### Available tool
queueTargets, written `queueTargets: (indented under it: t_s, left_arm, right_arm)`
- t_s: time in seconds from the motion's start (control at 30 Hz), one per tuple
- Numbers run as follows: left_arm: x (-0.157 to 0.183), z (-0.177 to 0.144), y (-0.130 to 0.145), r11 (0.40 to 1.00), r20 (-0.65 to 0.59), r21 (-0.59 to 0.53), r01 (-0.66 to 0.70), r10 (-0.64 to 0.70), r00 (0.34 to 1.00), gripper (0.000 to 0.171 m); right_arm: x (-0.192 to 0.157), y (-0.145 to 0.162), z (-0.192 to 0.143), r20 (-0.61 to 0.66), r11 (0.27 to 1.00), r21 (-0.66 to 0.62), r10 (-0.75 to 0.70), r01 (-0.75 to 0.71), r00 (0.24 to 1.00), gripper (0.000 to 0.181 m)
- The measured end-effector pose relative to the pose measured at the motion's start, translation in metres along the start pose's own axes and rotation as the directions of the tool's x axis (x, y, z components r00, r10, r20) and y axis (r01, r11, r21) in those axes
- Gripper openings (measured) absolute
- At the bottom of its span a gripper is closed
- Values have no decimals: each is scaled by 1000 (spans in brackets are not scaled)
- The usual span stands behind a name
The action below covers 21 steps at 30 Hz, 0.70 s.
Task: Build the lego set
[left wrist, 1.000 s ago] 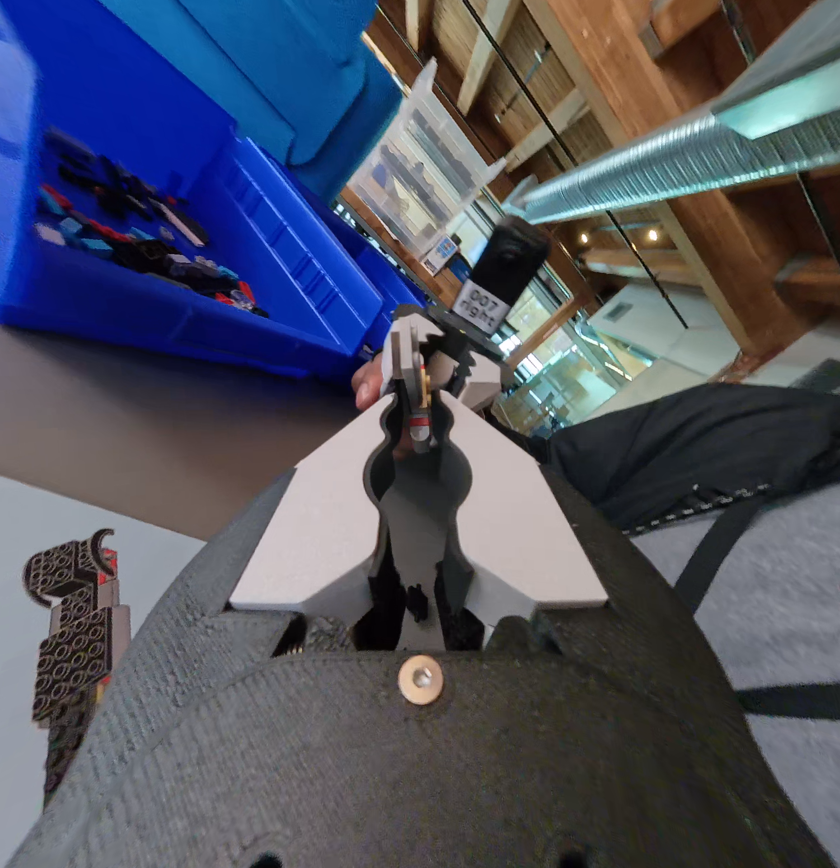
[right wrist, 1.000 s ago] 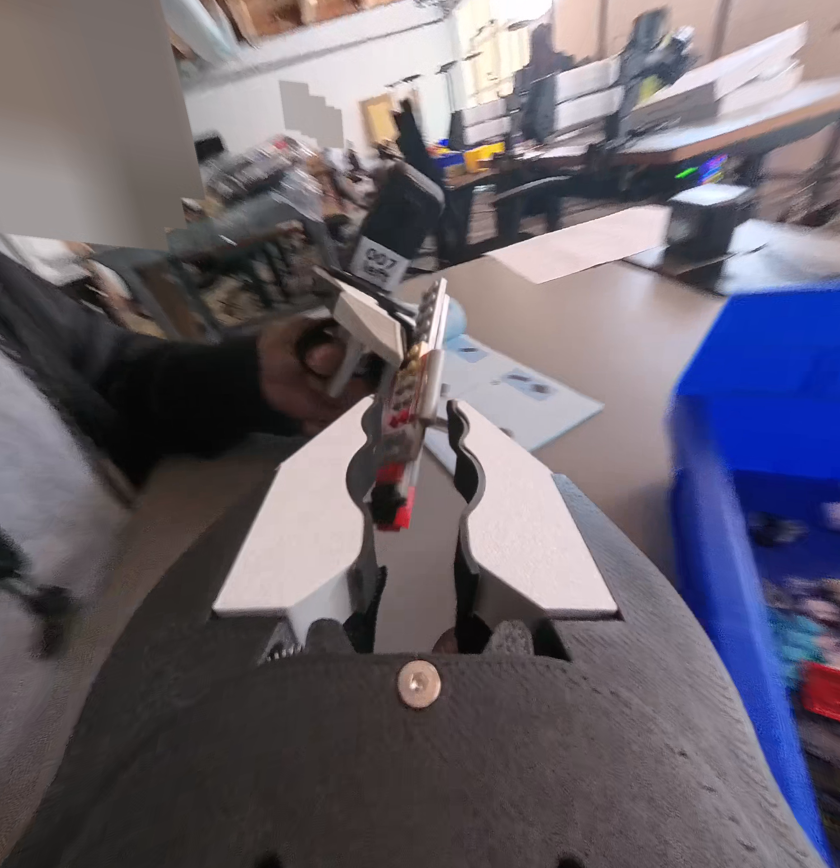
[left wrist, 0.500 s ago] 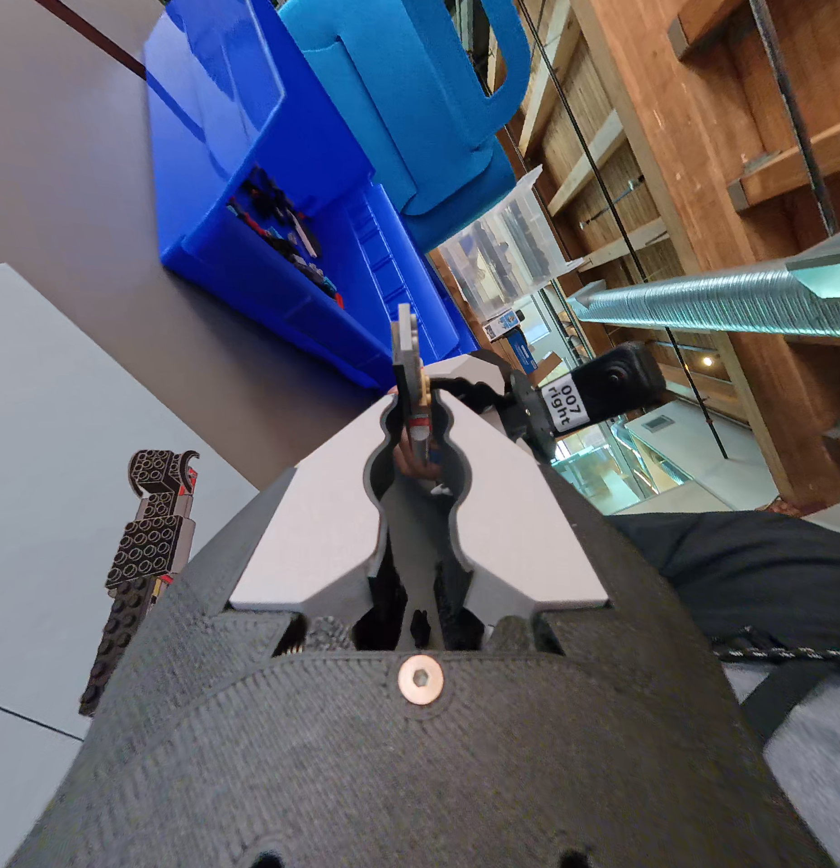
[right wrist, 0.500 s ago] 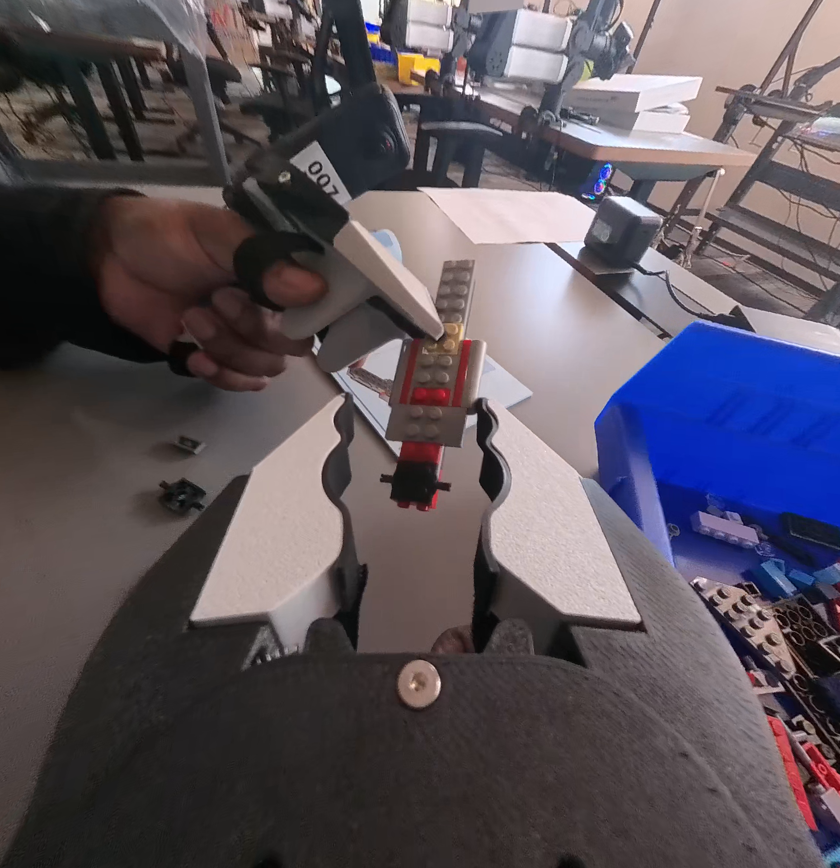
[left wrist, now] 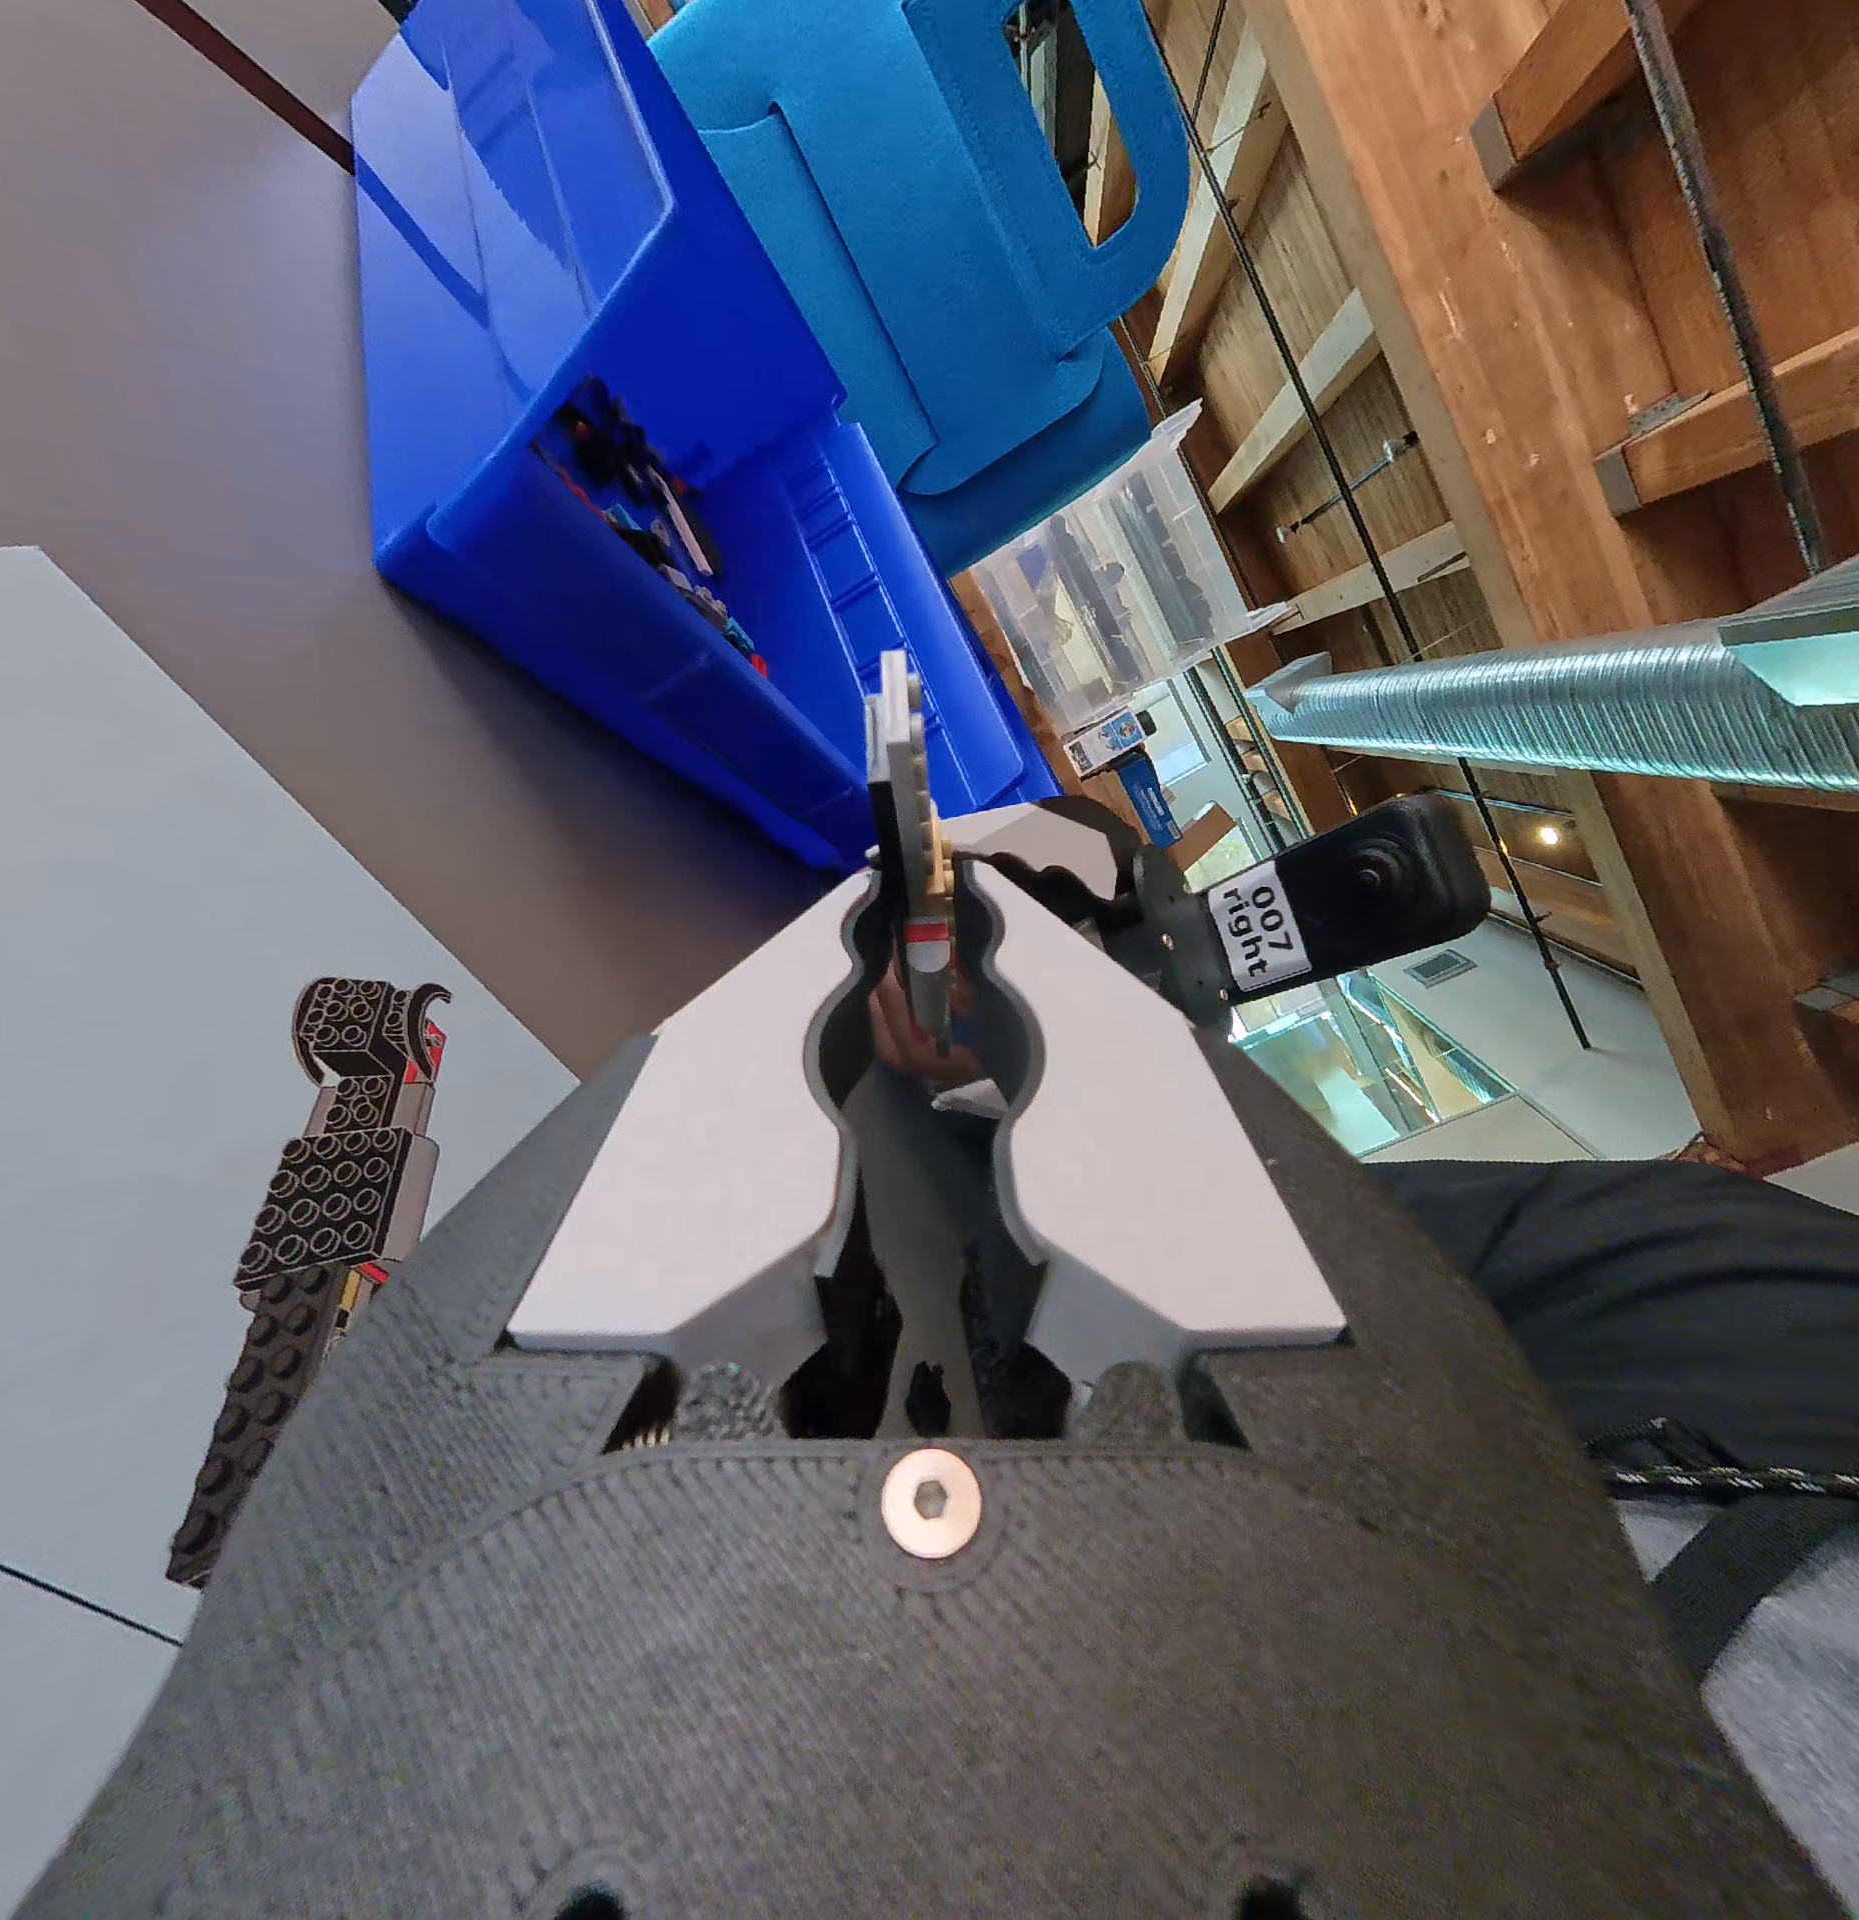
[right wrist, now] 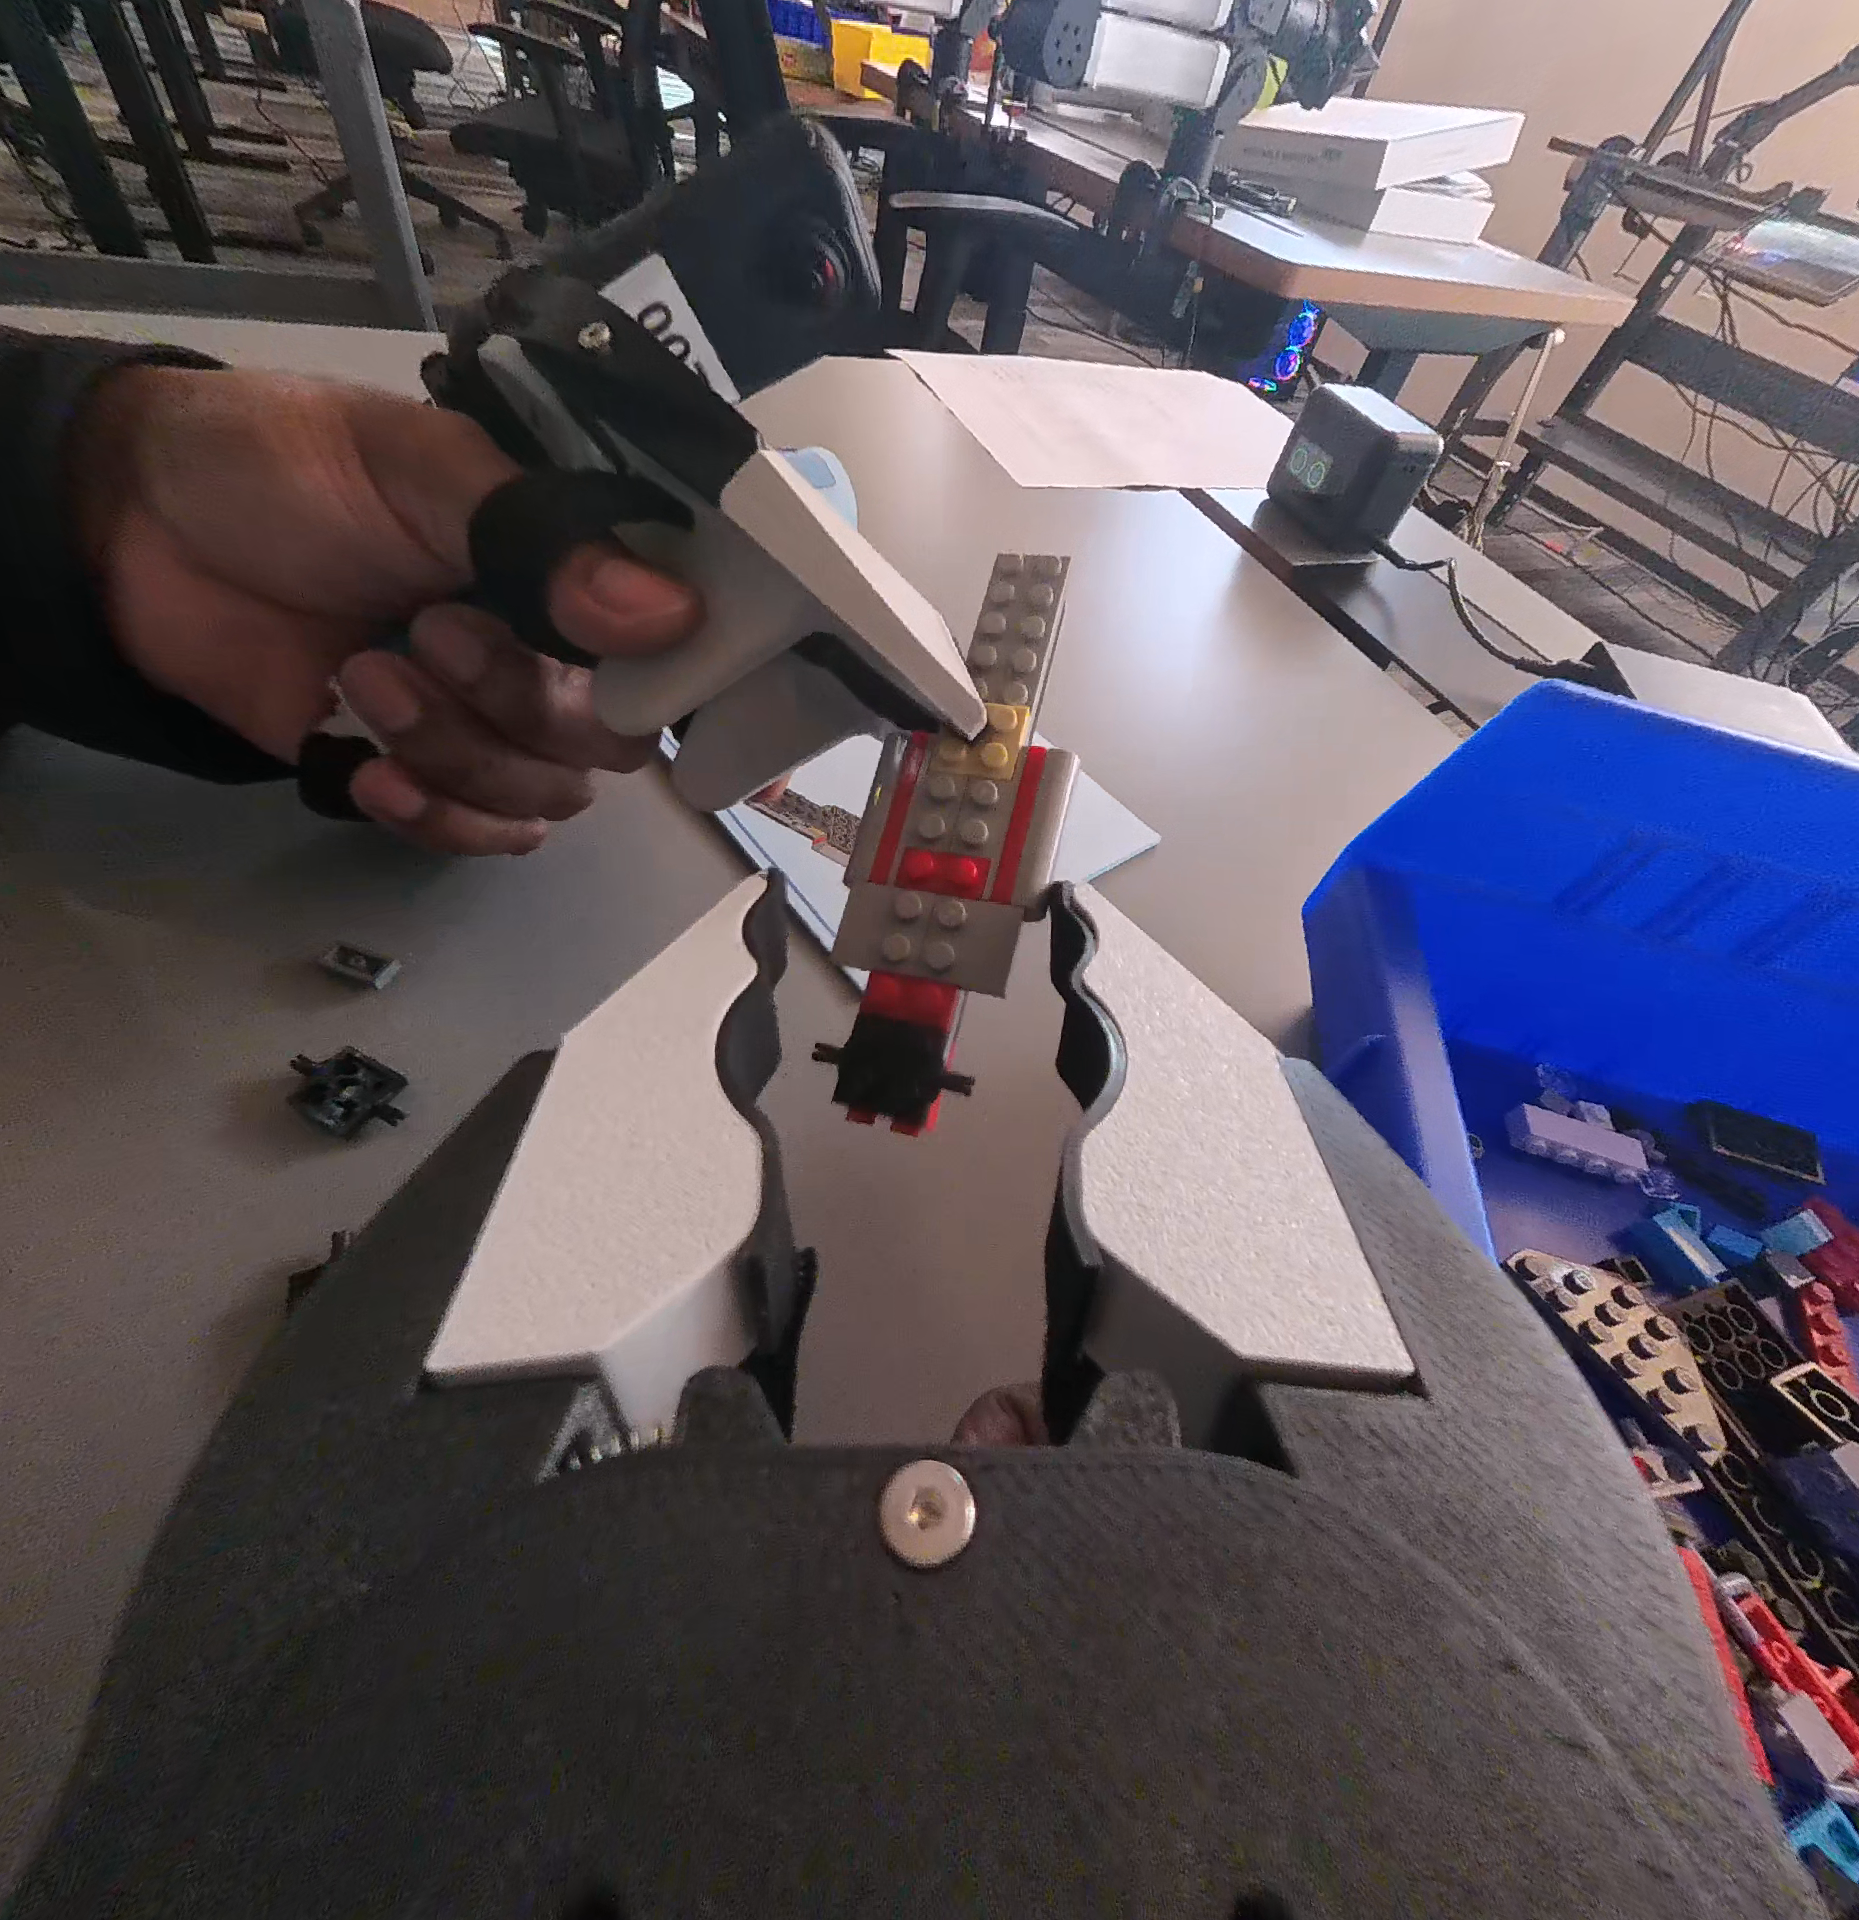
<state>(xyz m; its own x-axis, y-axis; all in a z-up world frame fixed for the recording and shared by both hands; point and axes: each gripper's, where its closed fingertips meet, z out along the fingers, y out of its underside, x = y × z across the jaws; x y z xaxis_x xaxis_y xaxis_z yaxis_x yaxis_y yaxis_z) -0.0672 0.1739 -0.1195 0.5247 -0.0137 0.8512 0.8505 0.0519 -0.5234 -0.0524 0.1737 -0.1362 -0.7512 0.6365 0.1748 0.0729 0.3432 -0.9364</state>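
Two grey fingers of the left gripper [left wrist: 920, 894] fill the left wrist view, pressed together edge-on against the thin lego model [left wrist: 901, 790], which sticks out past their tips toward one blue bin [left wrist: 551, 582] of loose bricks on the table [left wrist: 177, 343]; the tool is rolled hard, so table and bin run slantwise up the picture. Compared with half a second ago this view has barely altered, the model clamped at the same spot and the right gripper's camera housing [left wrist: 1361, 894] sitting slightly lower at right. One printed instruction sheet [left wrist: 104, 935] with a drawing of the build lies at lower left, and one dark sleeve [left wrist: 1631, 1278] crosses at right. In the right wrist view the right gripper [right wrist: 909, 894] has its fingers spread wide, the lower grey part of the model [right wrist: 951, 831] lying between the tips, with the right fingertip just beside its edge; whether it touches, I cannot tell. One hand [right wrist: 312, 603] grips the left gripper [right wrist: 966, 727] from the left, its tips pinching the tan plate near the model's middle while the model hangs above the table [right wrist: 177, 1039]. Against the earlier frame the model looks nearer and deeper between the spread fingers. Two small dark pieces [right wrist: 348, 1091] lie on the table at left, and one blue bin [right wrist: 1590, 883] holding many bricks stands at right.
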Motion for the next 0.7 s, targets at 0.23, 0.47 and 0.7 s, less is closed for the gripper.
queueTargets:
  t_s: [0.23,0.47,0.7]
  left_arm:
    - [1,-4,-9,998,-15,54,16,-15,1000,10]
    - [1,-3,-10,996,-40,76,48,-45,998,10]
    - [2,-2,-9,997,-44,70,38,-35,998,10]
  right_arm:
    - [1,-3,0,-29,1000,10,-19,19,999,56]
    - [3,-6,0,-81,999,16,-30,31,996,56]
    - [8,-9,1,-136,999,25,-37,41,990,59]
